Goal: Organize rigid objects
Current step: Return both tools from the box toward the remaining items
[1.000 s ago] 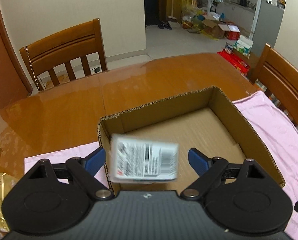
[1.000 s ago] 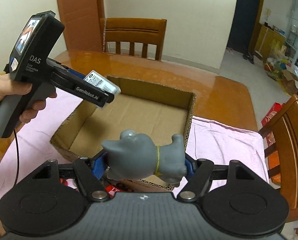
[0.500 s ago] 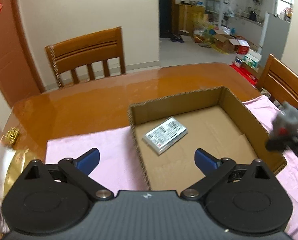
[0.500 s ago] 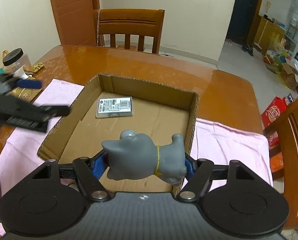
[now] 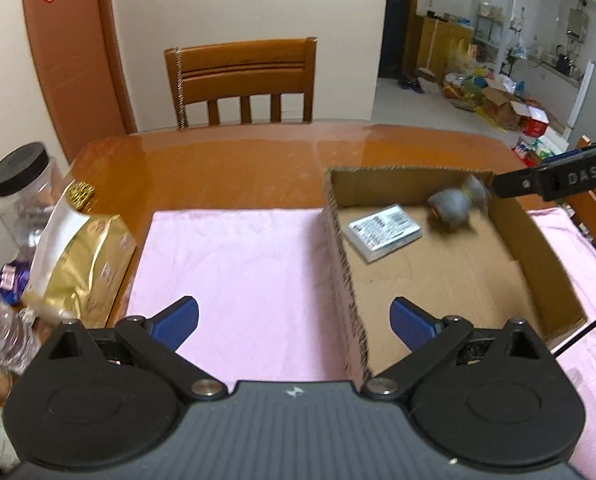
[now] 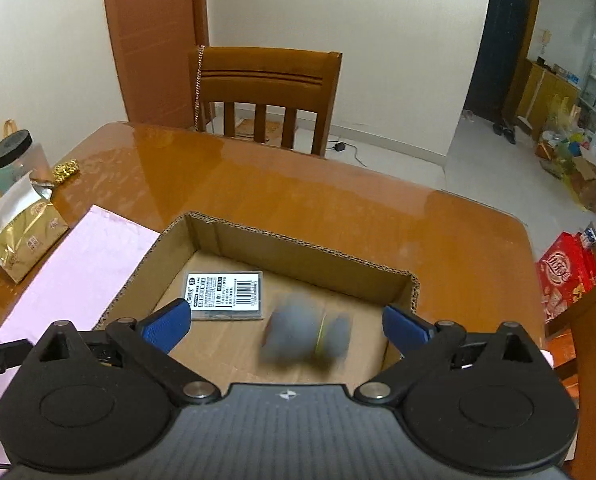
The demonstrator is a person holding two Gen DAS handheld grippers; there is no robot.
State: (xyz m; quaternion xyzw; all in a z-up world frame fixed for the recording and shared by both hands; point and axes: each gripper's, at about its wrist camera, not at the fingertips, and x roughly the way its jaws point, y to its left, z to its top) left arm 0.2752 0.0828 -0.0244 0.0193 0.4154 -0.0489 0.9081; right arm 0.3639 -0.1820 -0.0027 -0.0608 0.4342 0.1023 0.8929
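Glossy orange-brown wooden desk (image 6: 298, 200); open shallow cardboard box (image 6: 298, 250) holding flat white barcoded packet (image 6: 225, 295) and blurred grey figurine (image 6: 306, 338) mid-drop. Right gripper (image 6: 285, 322) jaws opening, nothing clamped; left gripper (image 5: 293, 320) spread wide, empty. Step: depositing; next likely fetching another rigid item.

Seen from the right wrist, the right gripper (image 6: 283, 322) hangs over the cardboard box (image 6: 298, 246), its jaws opening, blue pads well apart and touching nothing. Between and beyond them a grey toy (image 6: 306, 336), blurred, sits inside the box toward its right wall. A flat white labelled packet (image 6: 225, 295) lies on the box floor just left of the toy. The box rests on a glossy wooden table (image 6: 298, 192). A pink cloth (image 6: 77, 272) spreads left of the box, with a gold bag (image 6: 25, 240) and a black-lidded jar (image 6: 15, 160) farther left. A wooden chair (image 6: 263, 96) stands beyond the box.
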